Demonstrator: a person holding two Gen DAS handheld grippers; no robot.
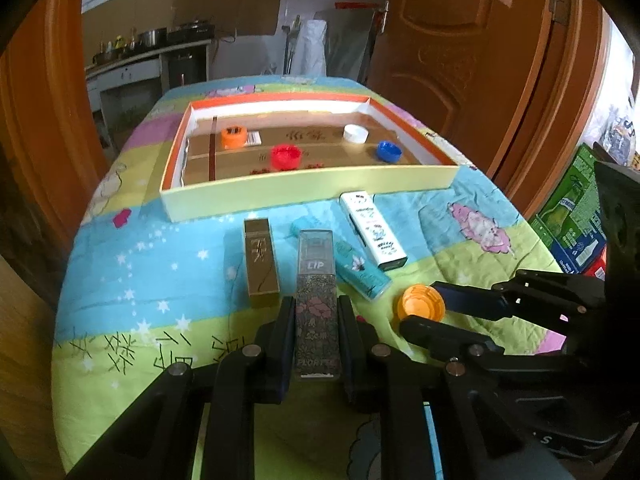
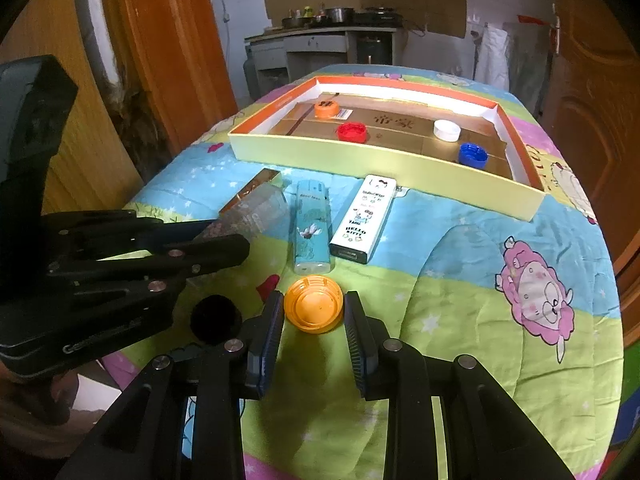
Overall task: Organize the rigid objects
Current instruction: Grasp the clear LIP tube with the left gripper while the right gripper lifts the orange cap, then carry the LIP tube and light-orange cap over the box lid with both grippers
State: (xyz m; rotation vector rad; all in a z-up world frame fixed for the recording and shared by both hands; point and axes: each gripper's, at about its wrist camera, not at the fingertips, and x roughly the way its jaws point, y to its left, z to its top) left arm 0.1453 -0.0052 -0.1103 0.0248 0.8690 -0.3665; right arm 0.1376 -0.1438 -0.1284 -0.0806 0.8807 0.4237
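Note:
My left gripper (image 1: 316, 312) is shut on a floral lip-gloss box (image 1: 316, 312) with a clear "LIP" top, lying on the quilt. A gold box (image 1: 261, 266), a teal lighter (image 1: 358, 266) and a white Hello Kitty box (image 1: 373, 230) lie beside it. My right gripper (image 2: 314, 308) has its jaws on either side of an orange bottle cap (image 2: 314, 308); I cannot tell if they touch it. The right gripper also shows in the left wrist view (image 1: 420, 308). The shallow cardboard tray (image 1: 304, 194) holds an orange cap (image 1: 234, 136), a red cap (image 1: 286, 156), a white cap (image 1: 355, 133) and a blue cap (image 1: 389, 151).
The table carries a bright cartoon quilt (image 2: 480, 280). Wooden doors (image 1: 460, 40) stand to either side. A green carton (image 1: 576, 216) sits on the floor at the right. A kitchen counter (image 2: 320, 36) is behind the table.

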